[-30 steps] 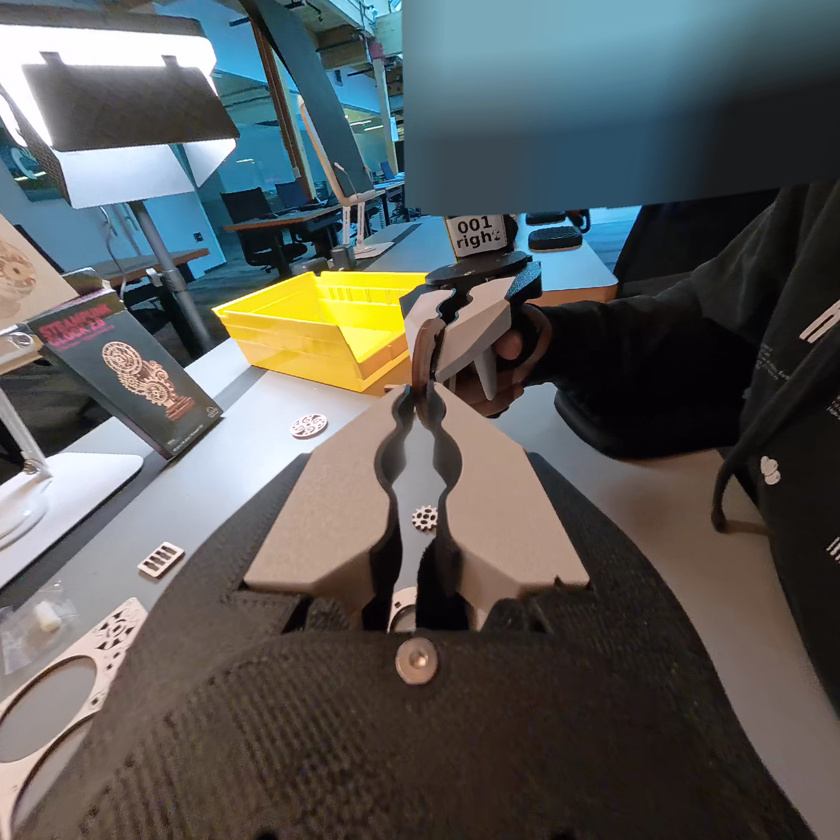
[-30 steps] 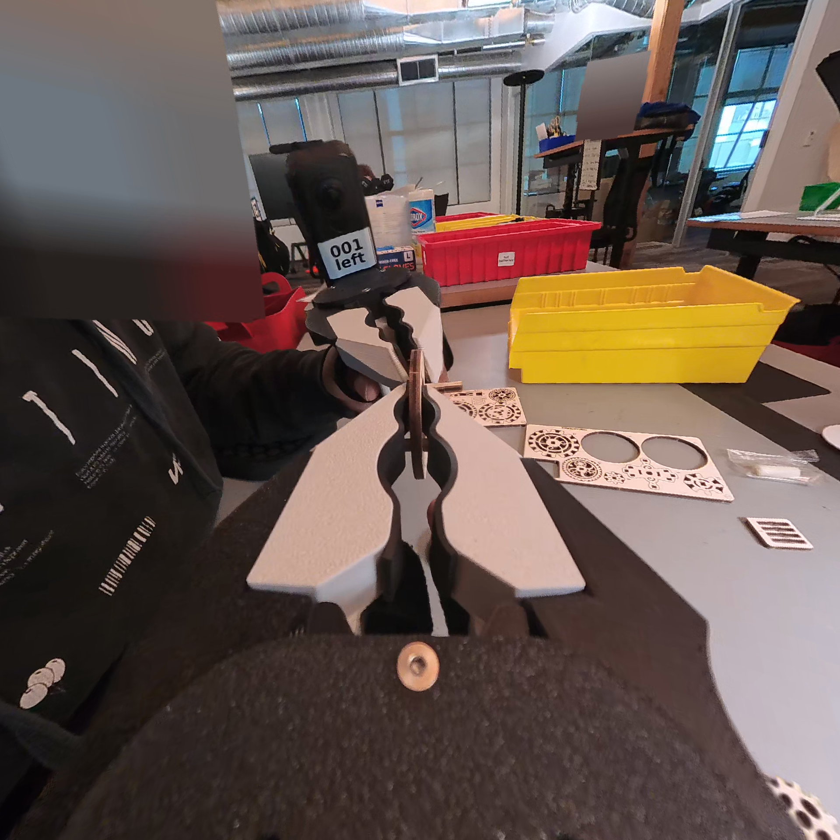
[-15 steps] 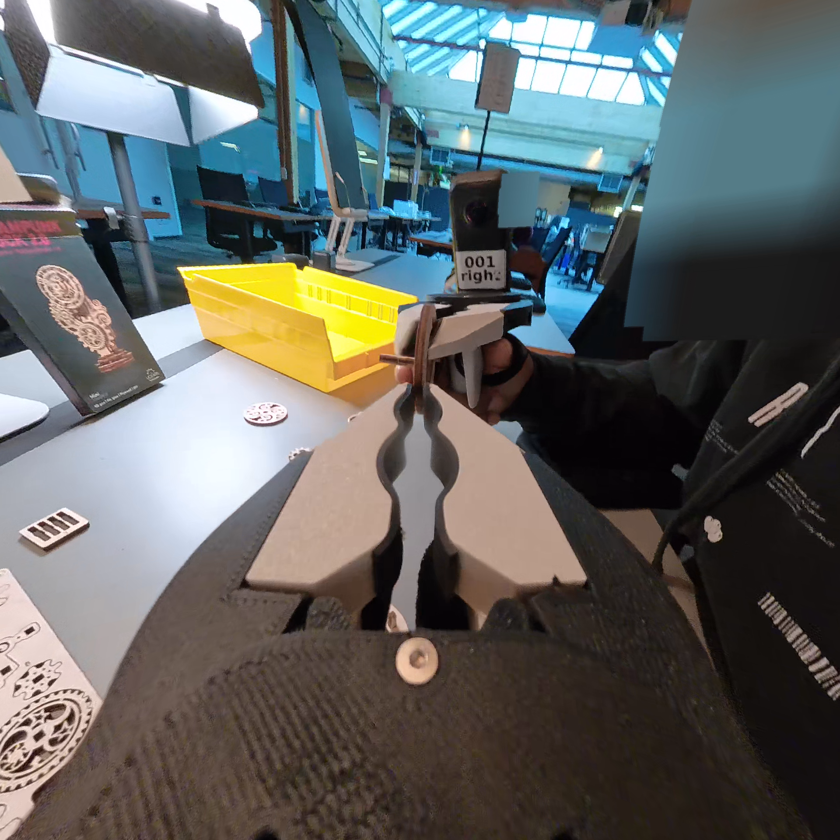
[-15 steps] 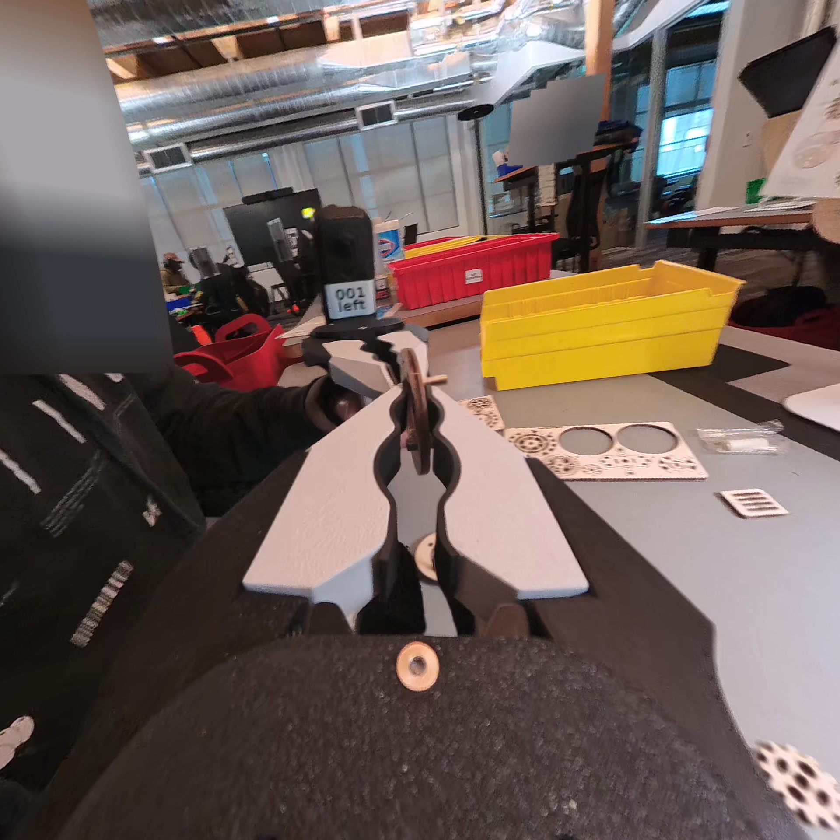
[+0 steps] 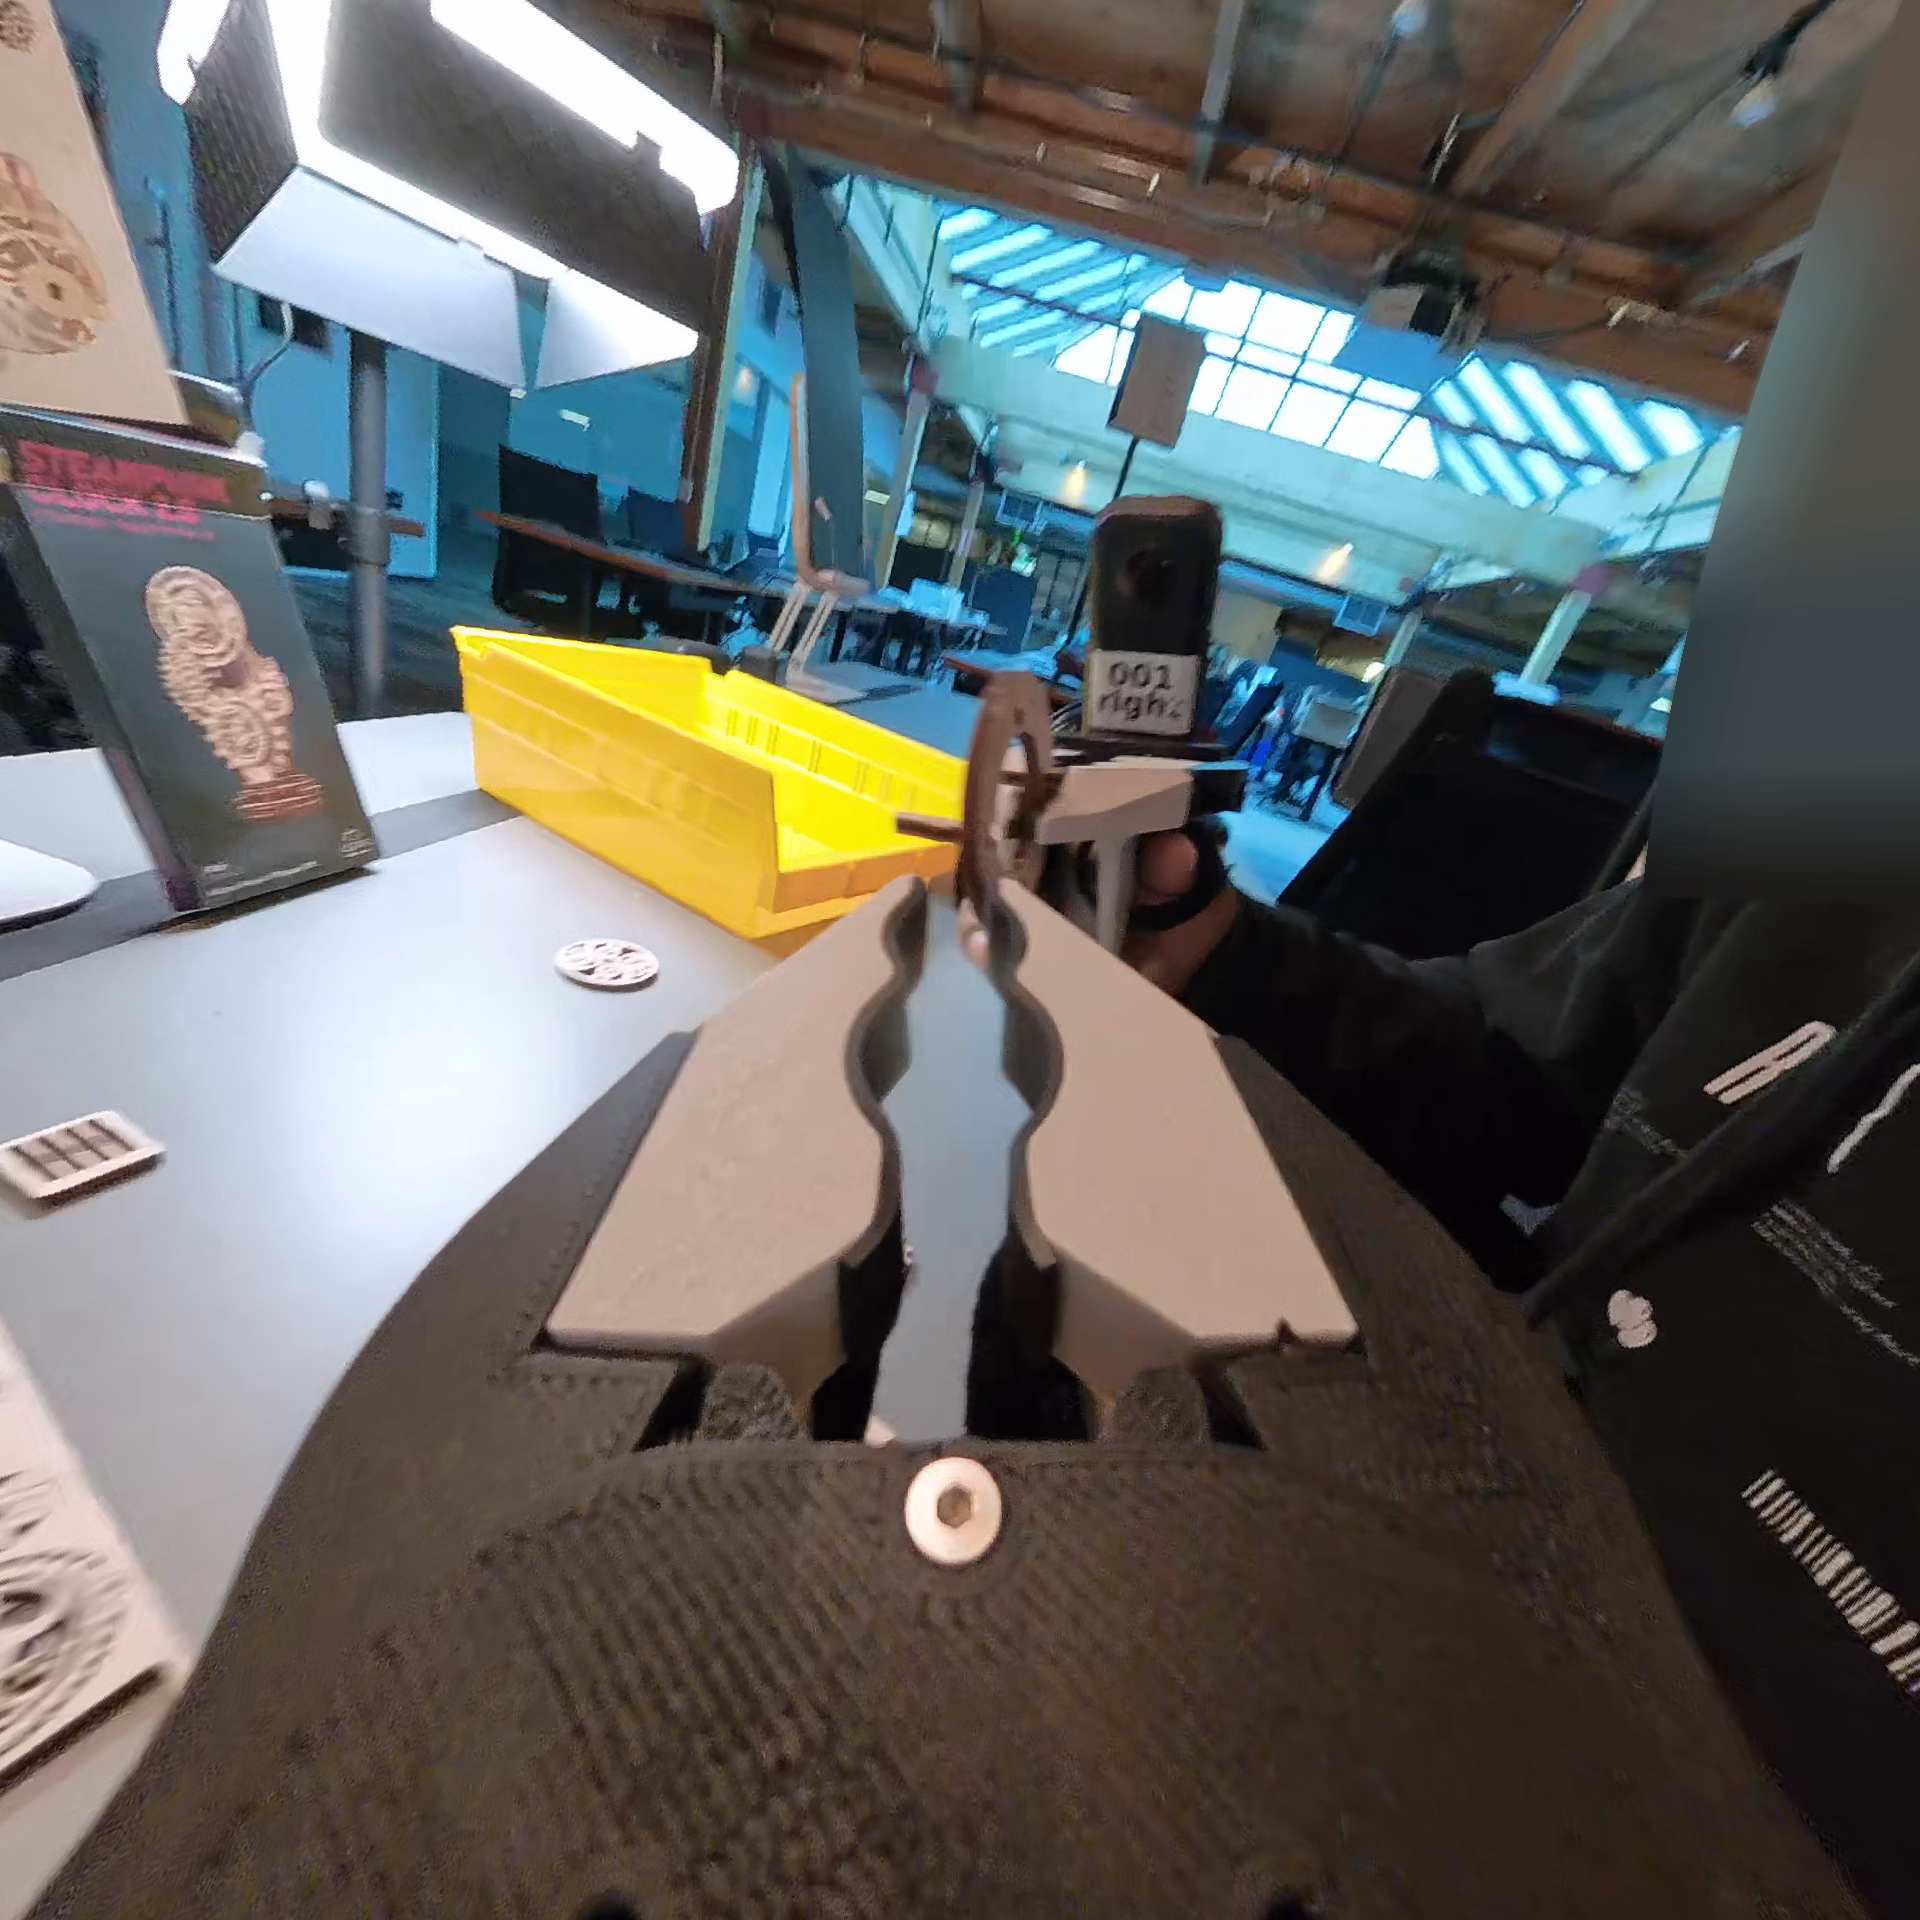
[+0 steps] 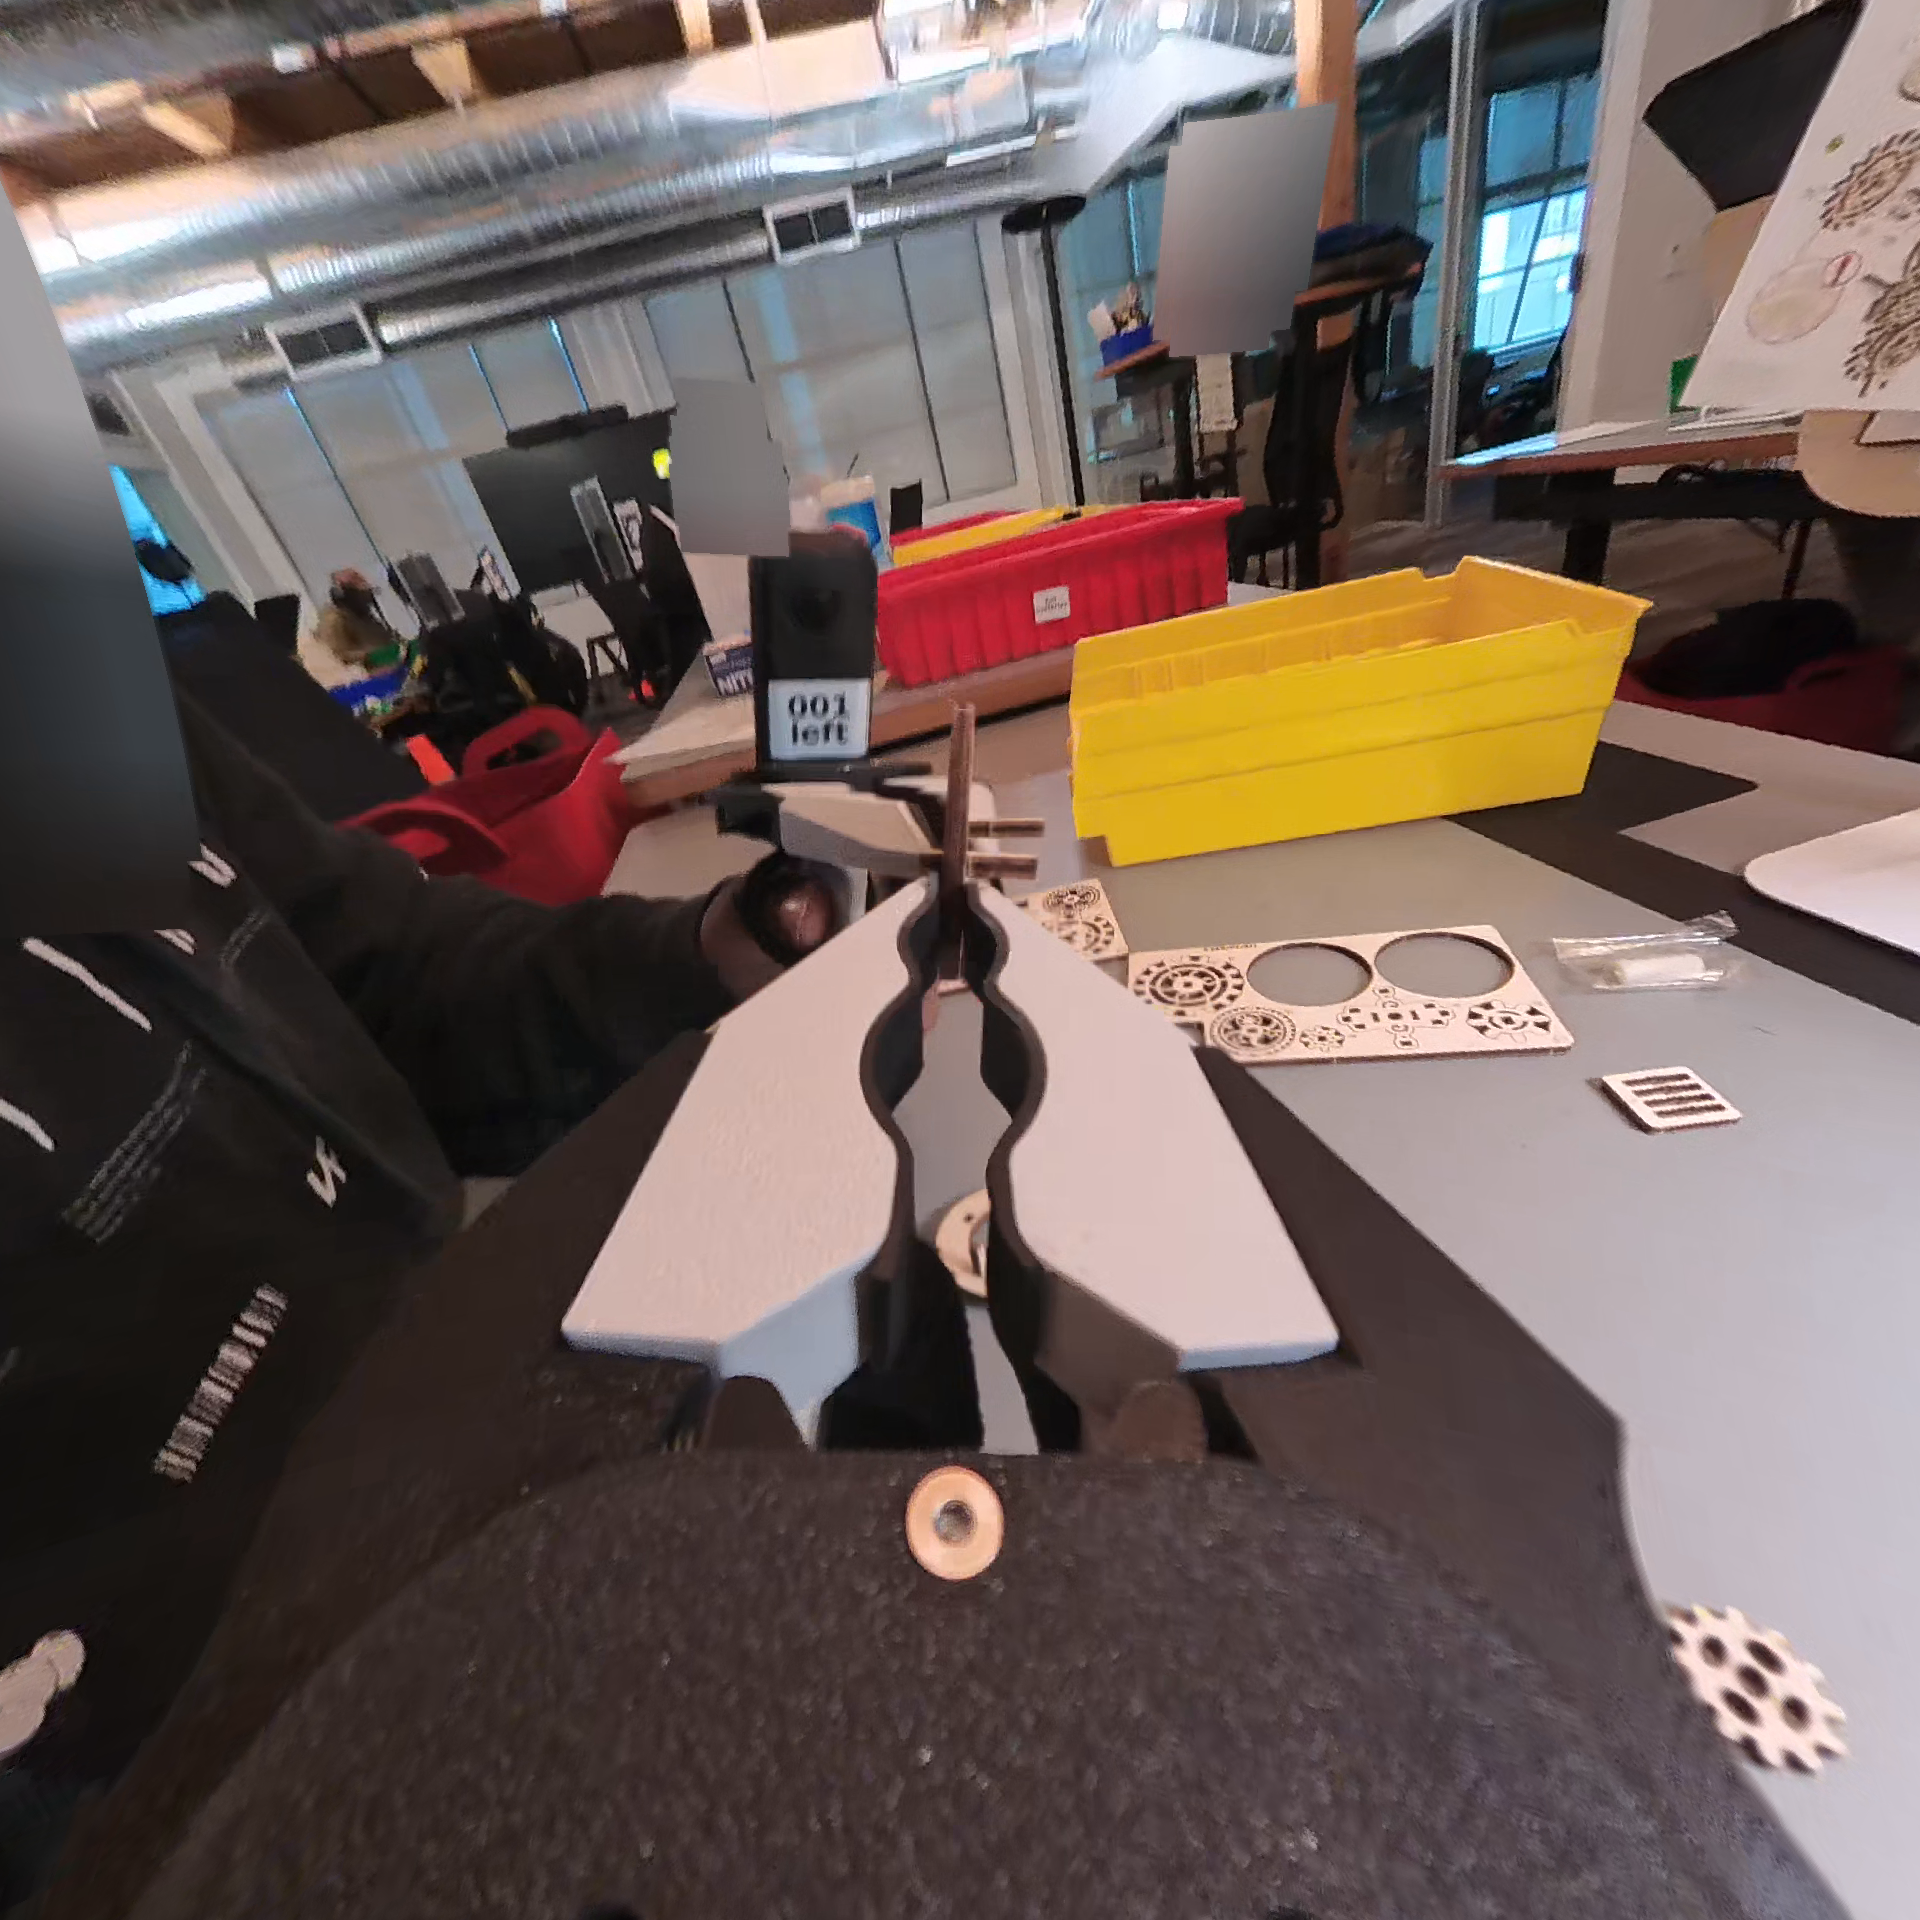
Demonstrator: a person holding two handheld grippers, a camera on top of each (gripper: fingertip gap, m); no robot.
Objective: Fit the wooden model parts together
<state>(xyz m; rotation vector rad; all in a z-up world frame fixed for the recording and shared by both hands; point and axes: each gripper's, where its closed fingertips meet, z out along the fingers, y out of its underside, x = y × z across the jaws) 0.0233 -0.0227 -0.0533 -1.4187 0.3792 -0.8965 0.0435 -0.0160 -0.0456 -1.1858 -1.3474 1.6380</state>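
A dark wooden wheel (image 6: 956,821) stands upright and edge-on between the tips of my right gripper (image 6: 949,902), which is shut on its lower rim. Two short wooden pegs (image 6: 1006,844) stick out of its right face. My left gripper (image 6: 831,821) faces it from the far side and its tips meet the wheel. In the left wrist view the wheel (image 5: 1000,774) rises just past my left gripper (image 5: 956,902), whose narrow jaws pinch its near rim. A peg (image 5: 928,826) juts out to the left. The right gripper (image 5: 1107,800) holds the wheel's far side. All are held above the grey table (image 6: 1558,1299).
A yellow bin (image 6: 1351,727) and a red bin (image 6: 1039,592) stand at the back. On the table lie a laser-cut parts sheet (image 6: 1351,997), a slotted piece (image 6: 1668,1096), a small bag (image 6: 1642,961) and a loose gear (image 6: 1756,1694). The kit box (image 5: 208,675) and a loose disc (image 5: 606,961) lie to the left. Only a small space, under 4 cm, lies between the two pairs of fingers. Left tips and right tips are each some 20 cm from the loose gear (image 6: 1756,1694).
Both grippers have lifted and tilted upward together, with the wheel still between them. More ceiling and less table show. A second peg now shows on the wheel's face.
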